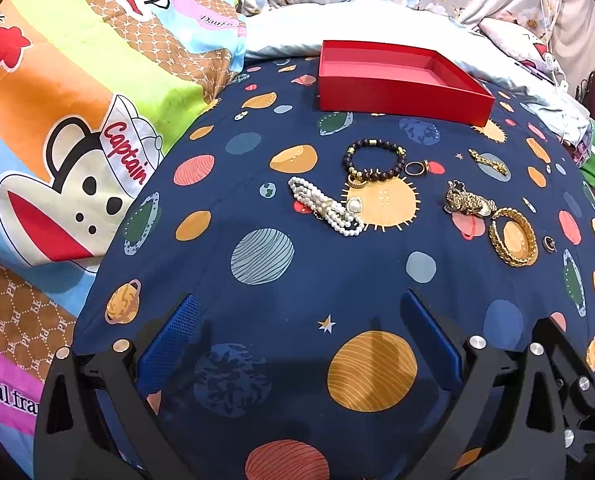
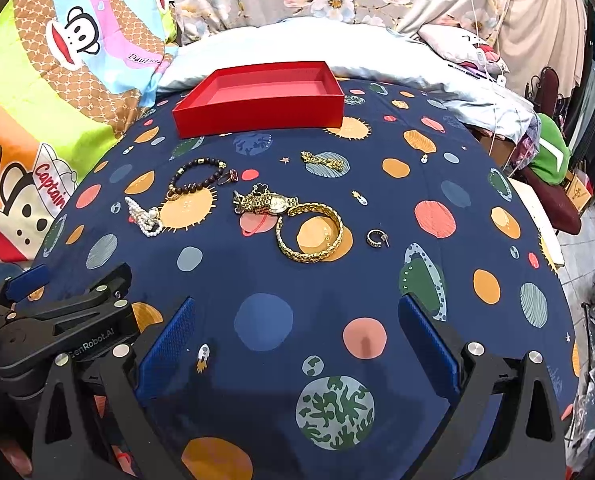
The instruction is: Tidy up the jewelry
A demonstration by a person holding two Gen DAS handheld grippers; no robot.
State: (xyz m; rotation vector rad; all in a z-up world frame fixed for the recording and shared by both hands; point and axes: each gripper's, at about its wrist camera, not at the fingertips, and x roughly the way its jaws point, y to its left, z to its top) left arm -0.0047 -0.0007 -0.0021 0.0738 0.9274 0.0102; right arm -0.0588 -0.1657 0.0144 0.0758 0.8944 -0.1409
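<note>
Landmark: shallow red cardboard tray (image 2: 257,96), nothing visible inside it, at the far side of the navy planet-print bedsheet (image 2: 265,320).
Near the tray: dark beaded bracelet with gold spacers (image 2: 197,178), small gold ring (image 2: 227,176), short gold chain (image 2: 322,160).
Farther from the tray: white pearl bracelet (image 2: 145,216), gold watch (image 2: 265,202), touching it a wide gold bangle (image 2: 309,232), small hoop earring (image 2: 377,238).
Left gripper (image 1: 297,336): blue-padded fingers spread wide, holding nothing, well short of the jewelry.
Right gripper (image 2: 297,336): wide apart, holding nothing.
</note>
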